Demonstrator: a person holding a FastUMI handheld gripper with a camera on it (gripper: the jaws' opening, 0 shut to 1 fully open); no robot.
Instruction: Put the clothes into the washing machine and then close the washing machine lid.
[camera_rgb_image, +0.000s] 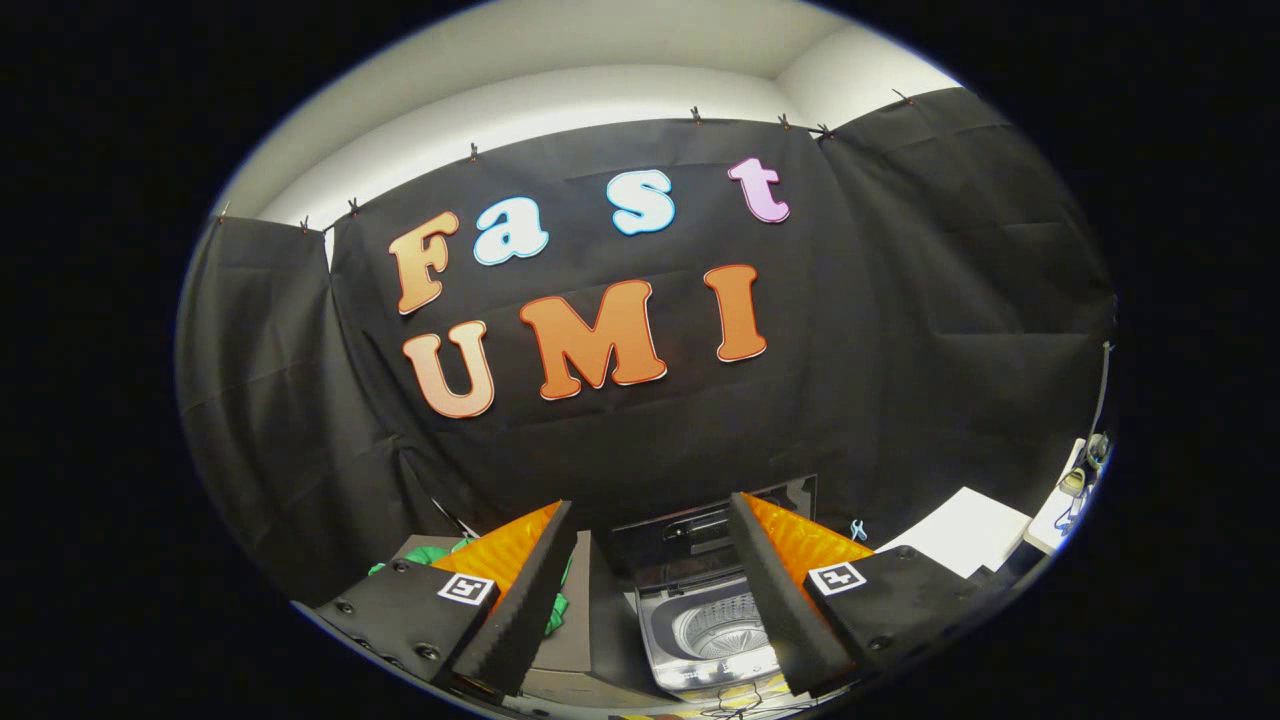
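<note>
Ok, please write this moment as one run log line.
gripper: open, holding nothing | washing machine: lid up, ahead between fingers | green clothes: outside, beside machine

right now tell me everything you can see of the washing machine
The washing machine is a small top-loader with a pale grey top. Its dark, glossy lid stands raised at the back, so the opening is exposed and a perforated metal drum shows inside, with no clothes visible in it. It sits low beyond the open tool, seen between the two fingers, which touch nothing. A green garment lies apart from it, past the left finger. The machine's front and base are out of sight.
</note>
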